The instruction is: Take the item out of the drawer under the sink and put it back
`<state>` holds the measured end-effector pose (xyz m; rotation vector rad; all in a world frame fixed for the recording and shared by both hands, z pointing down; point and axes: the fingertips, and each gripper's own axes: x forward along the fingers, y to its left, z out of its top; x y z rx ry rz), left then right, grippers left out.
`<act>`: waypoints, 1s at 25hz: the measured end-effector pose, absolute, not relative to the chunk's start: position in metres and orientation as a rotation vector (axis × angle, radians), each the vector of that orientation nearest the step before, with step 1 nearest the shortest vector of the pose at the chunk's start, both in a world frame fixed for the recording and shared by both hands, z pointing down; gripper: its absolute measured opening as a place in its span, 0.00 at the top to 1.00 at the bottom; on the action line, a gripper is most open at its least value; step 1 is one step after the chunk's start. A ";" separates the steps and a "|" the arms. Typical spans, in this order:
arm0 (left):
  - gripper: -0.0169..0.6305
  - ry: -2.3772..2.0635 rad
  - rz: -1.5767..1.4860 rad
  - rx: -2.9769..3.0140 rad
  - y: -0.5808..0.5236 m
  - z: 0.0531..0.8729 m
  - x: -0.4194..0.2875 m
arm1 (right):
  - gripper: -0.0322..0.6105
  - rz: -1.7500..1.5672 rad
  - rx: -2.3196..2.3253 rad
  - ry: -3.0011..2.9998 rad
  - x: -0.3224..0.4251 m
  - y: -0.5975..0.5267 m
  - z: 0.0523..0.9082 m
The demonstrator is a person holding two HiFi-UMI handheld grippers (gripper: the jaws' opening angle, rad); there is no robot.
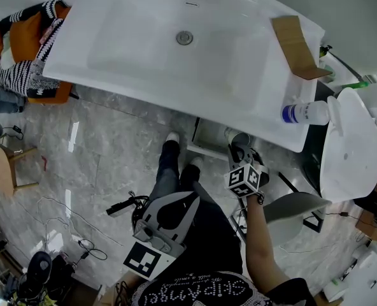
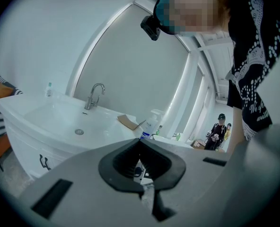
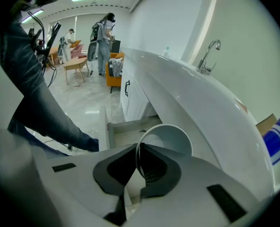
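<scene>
In the right gripper view a white cup (image 3: 170,143) sits with its rim clamped between the jaws of my right gripper (image 3: 139,161), which is shut on it. The cup hangs just over the open white drawer (image 3: 123,129) under the sink (image 3: 201,112). From the head view, my right gripper (image 1: 241,150) points steeply down at the sink's front edge, with the cup (image 1: 238,139) partly hidden below it and the drawer (image 1: 206,149) beside it. My left gripper (image 1: 190,198) is held back by the person's legs, shut, with nothing in it; its tips (image 2: 140,142) meet.
On the sink's right side lie a blue-labelled bottle (image 1: 303,113) and a brown board (image 1: 297,43). A white rounded fixture (image 1: 351,145) stands to the right. An orange chair with striped cloth (image 1: 26,50) is at left, cables (image 1: 80,234) on the floor.
</scene>
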<state>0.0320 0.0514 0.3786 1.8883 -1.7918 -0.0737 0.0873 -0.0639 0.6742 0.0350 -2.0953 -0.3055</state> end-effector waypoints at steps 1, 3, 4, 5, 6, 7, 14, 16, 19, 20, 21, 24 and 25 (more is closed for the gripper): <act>0.97 -1.792 -0.073 1.885 0.051 0.379 0.031 | 0.91 -0.303 0.030 -2.092 0.086 -0.064 0.676; 0.97 -1.794 -0.077 1.876 0.050 0.379 0.028 | 0.91 -0.299 0.021 -2.085 0.085 -0.064 0.680; 0.97 -1.795 -0.077 1.873 0.050 0.379 0.028 | 0.91 -0.297 0.017 -2.081 0.085 -0.064 0.683; 0.97 -1.795 -0.076 1.873 0.049 0.380 0.027 | 0.91 -0.295 0.013 -2.078 0.084 -0.064 0.685; 0.97 -1.794 -0.075 1.873 0.048 0.380 0.027 | 0.91 -0.294 0.009 -2.075 0.084 -0.065 0.687; 0.97 -1.794 -0.072 1.874 0.047 0.380 0.026 | 0.91 -0.292 0.006 -2.073 0.083 -0.065 0.688; 0.97 -1.794 -0.076 1.869 0.046 0.381 0.023 | 0.91 -0.279 -0.012 -2.052 0.082 -0.066 0.699; 0.97 -1.796 -0.080 1.866 0.045 0.381 0.022 | 0.91 -0.276 -0.016 -2.046 0.082 -0.066 0.701; 0.97 -1.794 -0.082 1.861 0.044 0.382 0.022 | 0.91 -0.272 -0.027 -2.035 0.082 -0.068 0.706; 0.97 -1.795 -0.084 1.859 0.043 0.382 0.021 | 0.91 -0.271 -0.031 -2.031 0.082 -0.068 0.708; 0.97 -1.795 -0.084 1.857 0.043 0.382 0.021 | 0.91 -0.270 -0.035 -2.027 0.082 -0.069 0.711; 0.97 -1.796 -0.079 1.848 0.043 0.384 0.020 | 0.91 -0.271 -0.052 -2.016 0.083 -0.069 0.717; 0.97 -1.797 -0.080 1.845 0.042 0.385 0.020 | 0.91 -0.271 -0.058 -2.012 0.083 -0.070 0.719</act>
